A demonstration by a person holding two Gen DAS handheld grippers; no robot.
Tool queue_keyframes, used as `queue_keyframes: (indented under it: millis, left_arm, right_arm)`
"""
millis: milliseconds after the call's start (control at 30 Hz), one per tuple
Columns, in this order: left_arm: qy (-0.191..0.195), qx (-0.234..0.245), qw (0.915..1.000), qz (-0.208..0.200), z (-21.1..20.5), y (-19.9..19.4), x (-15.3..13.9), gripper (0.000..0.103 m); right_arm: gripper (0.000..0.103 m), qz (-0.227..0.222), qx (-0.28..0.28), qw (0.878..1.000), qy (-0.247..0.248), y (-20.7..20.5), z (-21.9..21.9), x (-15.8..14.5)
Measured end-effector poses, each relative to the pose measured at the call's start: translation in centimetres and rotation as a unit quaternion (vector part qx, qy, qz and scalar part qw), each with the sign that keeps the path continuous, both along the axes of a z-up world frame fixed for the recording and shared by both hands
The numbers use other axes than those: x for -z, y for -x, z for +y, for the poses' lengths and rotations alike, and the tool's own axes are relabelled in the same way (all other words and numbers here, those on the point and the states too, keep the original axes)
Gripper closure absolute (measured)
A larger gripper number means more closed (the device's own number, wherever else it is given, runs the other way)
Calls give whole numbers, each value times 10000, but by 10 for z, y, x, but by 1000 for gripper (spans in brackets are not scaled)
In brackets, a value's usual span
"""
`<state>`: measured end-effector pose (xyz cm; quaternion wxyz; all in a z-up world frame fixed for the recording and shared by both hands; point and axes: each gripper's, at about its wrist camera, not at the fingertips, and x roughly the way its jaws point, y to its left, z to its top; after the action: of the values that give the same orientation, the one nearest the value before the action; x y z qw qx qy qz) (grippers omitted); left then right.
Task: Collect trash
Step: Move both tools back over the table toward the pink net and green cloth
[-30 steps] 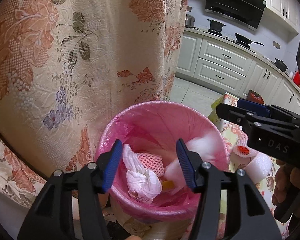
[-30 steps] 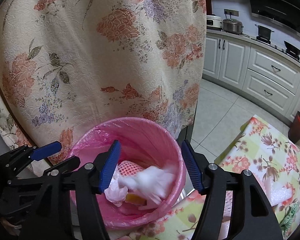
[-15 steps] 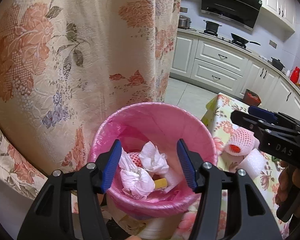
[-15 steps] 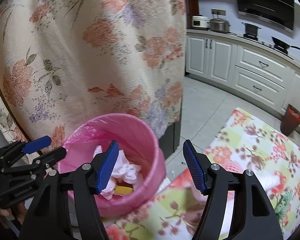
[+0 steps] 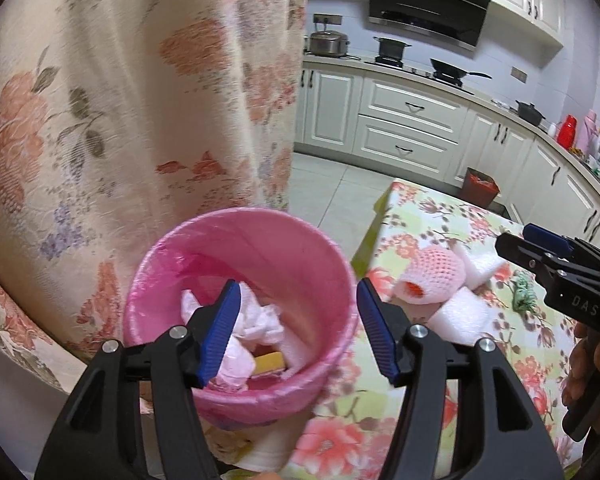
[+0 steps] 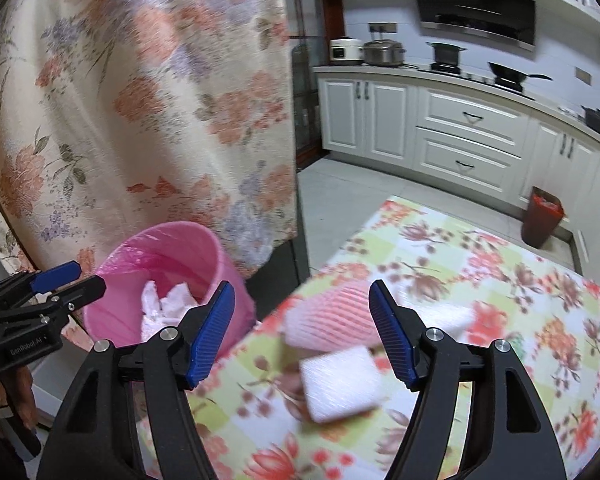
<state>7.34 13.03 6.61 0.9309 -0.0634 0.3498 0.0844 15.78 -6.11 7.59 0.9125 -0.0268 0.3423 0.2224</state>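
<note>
since a second ago both views have swung away from the pink bin toward the flowered table, and the white wad then blurred over the bin now lies in it. the bin, lined with a pink bag, stands at the table's left end against a flowered curtain and holds crumpled white tissue, a yellow scrap and a white foam piece. trash left on the table: a pink foam net with something red at its open end, and white foam pieces just beside and touching it; a small green tangle lies near them. in the right wrist view the net and one foam piece are blurred, lying on the table between the blue pads. the left tongs hang over the bin's near rim, their jaws opening with nothing gripped. the right tongs hover above the table over the foam, jaws opening, pads clear of it. beyond are white kitchen cabinets, pots on a stove and a dark red bin on the floor.
</note>
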Motion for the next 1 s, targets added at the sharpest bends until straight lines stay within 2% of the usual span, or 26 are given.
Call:
queue_keyframes:
  millis: [100, 200, 600, 1000]
  left_arm:
    - [-24, 111, 9999, 17, -18, -3, -1, 44]
    - [-44, 212, 9998, 28, -31, -7, -1, 39]
    - [-136, 612, 9979, 187, -90, -21, 7, 39]
    - [-202, 871, 9954, 359, -126, -38, 20, 35]
  right_arm:
    - [34, -2, 182, 9998, -25, 3, -24, 2]
    - [33, 5, 328, 9995, -46, 7, -46, 3]
    - [32, 114, 802, 9966, -118, 16, -120, 17]
    - [28, 265, 1108, 9934, -150, 14, -166, 36]
